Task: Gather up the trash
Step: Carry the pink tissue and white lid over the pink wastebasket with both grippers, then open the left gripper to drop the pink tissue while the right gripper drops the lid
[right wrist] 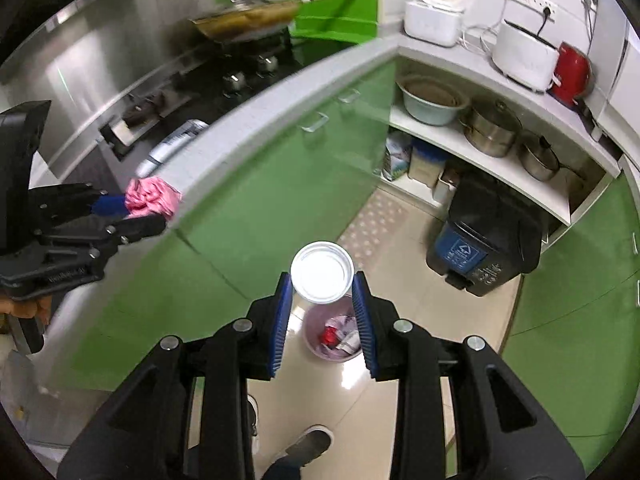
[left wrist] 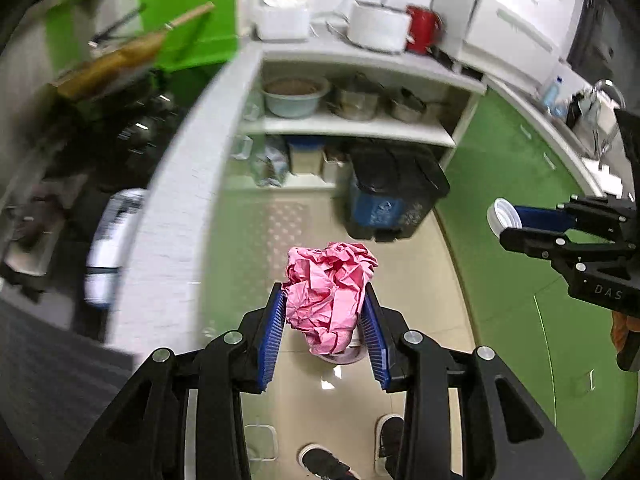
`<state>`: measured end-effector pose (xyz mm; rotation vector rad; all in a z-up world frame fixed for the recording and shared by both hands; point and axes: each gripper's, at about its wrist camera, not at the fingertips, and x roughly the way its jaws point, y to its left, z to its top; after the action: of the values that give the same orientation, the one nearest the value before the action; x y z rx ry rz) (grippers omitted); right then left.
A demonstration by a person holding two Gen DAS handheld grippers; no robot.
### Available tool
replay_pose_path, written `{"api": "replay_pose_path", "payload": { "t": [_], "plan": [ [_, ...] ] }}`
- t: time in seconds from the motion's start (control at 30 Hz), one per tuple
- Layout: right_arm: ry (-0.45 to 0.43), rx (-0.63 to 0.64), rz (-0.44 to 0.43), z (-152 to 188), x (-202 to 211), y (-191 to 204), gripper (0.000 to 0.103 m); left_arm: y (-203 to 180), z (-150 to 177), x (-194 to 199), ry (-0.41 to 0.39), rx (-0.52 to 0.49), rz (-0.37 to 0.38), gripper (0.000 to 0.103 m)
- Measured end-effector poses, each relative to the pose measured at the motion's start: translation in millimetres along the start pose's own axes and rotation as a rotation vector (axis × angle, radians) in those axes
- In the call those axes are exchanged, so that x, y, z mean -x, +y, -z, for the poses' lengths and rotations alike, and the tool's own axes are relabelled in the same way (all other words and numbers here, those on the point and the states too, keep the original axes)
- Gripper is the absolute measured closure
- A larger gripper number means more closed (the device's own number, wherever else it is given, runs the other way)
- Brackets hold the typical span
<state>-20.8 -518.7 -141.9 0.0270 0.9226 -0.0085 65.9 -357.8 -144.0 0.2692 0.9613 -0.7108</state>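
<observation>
On my left I see the steel-backed stove with a brass-coloured wok (right wrist: 248, 20) on the burner, then the pale grey countertop edge (right wrist: 280, 84) curving past green cabinet doors (right wrist: 256, 200). My left gripper (left wrist: 325, 300) has its blue ribbed pads (left wrist: 273, 334) pressed on either side of a crumpled pink paper wad (left wrist: 329, 288), jaws partly closed around it, holding it in the air above the beige tiled floor (left wrist: 432, 280). Directly beneath it, mostly hidden by the wad, sits a small translucent waste bin (right wrist: 334, 334) with scraps of rubbish inside. My right gripper (right wrist: 322, 286) clamps a white round plastic lid (right wrist: 322, 272) between its blue pads, jaws likewise partly closed, the lid's flat face toward the camera and hanging just above that same bin. Further right stands a black lidded trash can with a blue recycling label (right wrist: 484, 240), tucked beside the open white shelves holding a pale bowl (right wrist: 430, 100) and steel pots (right wrist: 492, 128). A red kettle (right wrist: 570, 74) sits on the counter above.
</observation>
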Motion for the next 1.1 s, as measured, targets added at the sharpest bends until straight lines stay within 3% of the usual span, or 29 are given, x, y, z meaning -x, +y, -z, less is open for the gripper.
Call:
{"api": "replay_pose_path", "payload": {
  "t": [0.37,0.6,0.67,0.7,0.77,1.1],
  "plan": [
    [0.039,-0.032,-0.015,53.6,-113.6,-56.4,0.072,-30.3,33.5,-167.5,0.108,-0.046,0.054,0.066],
    [0.059,-0.064,-0.041,67.9,-166.5,-74.8,0.072,-26.2,39.9,-227.1,0.133,-0.043,0.066,0.065],
    [0.065,-0.068,-0.046,68.2,-176.3,-79.5,0.072,-24.7,38.3,-231.6,0.128,-0.039,0.068,0.055],
    [0.066,-0.069,-0.046,68.0,-179.6,-81.9,0.072,-23.5,36.8,-235.0,0.121,-0.035,0.067,0.033],
    [0.068,-0.072,-0.046,67.5,-185.8,-85.6,0.072,-20.3,35.4,-235.6,0.081,-0.016,0.069,0.006],
    [0.08,-0.069,-0.057,67.5,-202.6,-83.1,0.072,0.7,35.0,-237.3,0.093,0.034,0.027,0.006]
  ]
}}
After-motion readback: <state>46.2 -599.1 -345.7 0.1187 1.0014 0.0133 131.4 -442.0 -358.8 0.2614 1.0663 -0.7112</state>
